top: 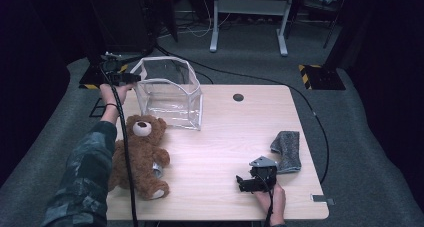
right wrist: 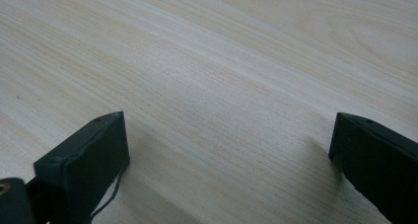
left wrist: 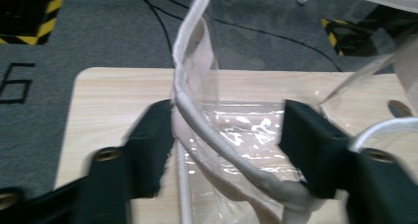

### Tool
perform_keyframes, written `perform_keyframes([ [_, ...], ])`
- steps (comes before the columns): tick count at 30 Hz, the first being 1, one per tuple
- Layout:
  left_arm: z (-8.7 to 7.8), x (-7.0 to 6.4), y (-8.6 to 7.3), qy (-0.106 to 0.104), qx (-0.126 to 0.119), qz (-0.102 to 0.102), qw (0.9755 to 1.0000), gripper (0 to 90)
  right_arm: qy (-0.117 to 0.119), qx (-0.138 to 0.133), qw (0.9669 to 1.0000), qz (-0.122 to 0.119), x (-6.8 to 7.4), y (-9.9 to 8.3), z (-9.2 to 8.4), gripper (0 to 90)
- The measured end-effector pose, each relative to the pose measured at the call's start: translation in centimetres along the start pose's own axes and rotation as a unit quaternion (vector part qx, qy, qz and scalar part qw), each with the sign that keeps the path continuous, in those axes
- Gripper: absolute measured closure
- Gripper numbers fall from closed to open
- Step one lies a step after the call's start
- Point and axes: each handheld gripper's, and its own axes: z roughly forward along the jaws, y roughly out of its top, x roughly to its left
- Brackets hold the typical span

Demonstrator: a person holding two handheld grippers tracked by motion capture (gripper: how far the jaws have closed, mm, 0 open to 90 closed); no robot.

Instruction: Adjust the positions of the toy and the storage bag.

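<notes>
**Grab the bag's edge and hold it steady**

The left gripper (left wrist: 226, 150) has its jaws around the white rim of the clear bag (top: 170, 92), but the pads do not look tight on it yet. Squeeze firmly so the rim cannot slip. The bag stands at the table's (top: 235, 137) back left. The teddy bear (top: 142, 154) lies just beside it. The right gripper (top: 250, 182) rests wide open, holding nothing.
</notes>
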Motion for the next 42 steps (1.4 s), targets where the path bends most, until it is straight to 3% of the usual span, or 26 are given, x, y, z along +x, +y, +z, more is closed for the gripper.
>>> perform_keyframes([
  [4,0.5,-0.6,-0.2,-0.011,0.011,0.0,0.9999,67.8,0.0,0.0,1.0,0.0,0.0,0.0,0.0,1.0],
  [8,0.8,-1.4,-0.2,-0.018,0.006,0.022,0.9996,77.2,0.0,0.0,1.0,-0.001,0.0,0.0,0.0,1.0],
  [15,1.5,-3.4,-0.2,-0.031,0.007,0.036,0.9989,79.5,0.0,0.0,1.0,-0.001,0.0,0.0,0.0,1.0],
  [28,2.6,-6.0,-0.1,-0.047,0.01,0.067,0.9966,79.8,0.0,0.0,1.0,-0.001,0.0,0.0,0.0,1.0],
  [42,3.5,-10.1,-0.2,-0.083,0.018,0.112,0.99,78.7,-0.001,0.0,1.0,-0.001,0.0,0.0,0.0,1.0],
])
